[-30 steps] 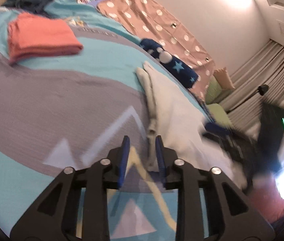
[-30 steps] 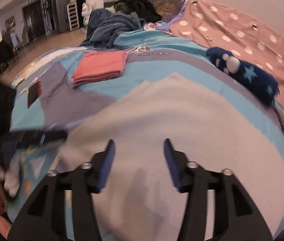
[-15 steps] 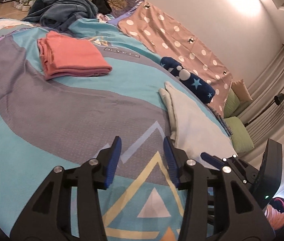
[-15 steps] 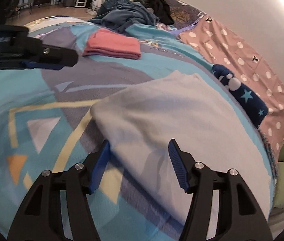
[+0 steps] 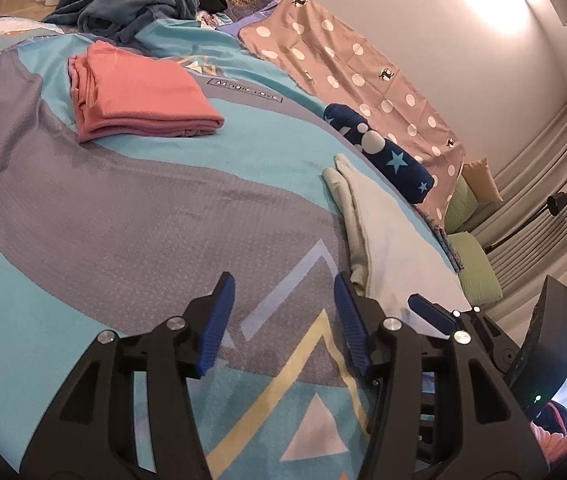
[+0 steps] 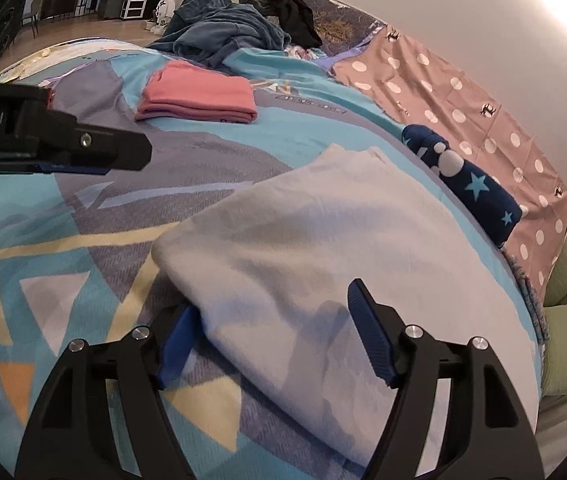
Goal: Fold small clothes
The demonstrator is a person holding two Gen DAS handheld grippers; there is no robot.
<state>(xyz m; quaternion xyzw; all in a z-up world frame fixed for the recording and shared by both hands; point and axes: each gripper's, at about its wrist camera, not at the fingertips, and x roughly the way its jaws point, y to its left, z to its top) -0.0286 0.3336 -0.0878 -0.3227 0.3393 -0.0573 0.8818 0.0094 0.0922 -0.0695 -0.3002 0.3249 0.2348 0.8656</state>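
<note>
A pale cream garment [image 6: 323, 248] lies folded flat on the patterned bedspread; it also shows in the left wrist view [image 5: 387, 240]. My right gripper [image 6: 275, 336] is open, its left finger tucked under the garment's near edge and its right finger above the cloth. My left gripper [image 5: 283, 320] is open and empty over the bedspread, just left of the garment. It shows from the side in the right wrist view [image 6: 83, 148]. A folded pink garment [image 5: 135, 92] lies further back, also in the right wrist view [image 6: 199, 98].
A rolled navy star-print cloth [image 6: 471, 184] lies behind the cream garment beside a pink polka-dot sheet [image 6: 463, 92]. A heap of dark blue and black clothes [image 6: 235, 28] sits at the far end. Green pillows [image 5: 475, 268] and curtains stand at right.
Both grippers have pulled back from the cream garment and opened wider. The right gripper has dropped to the garment's near edge, its left finger now under the cloth.
</note>
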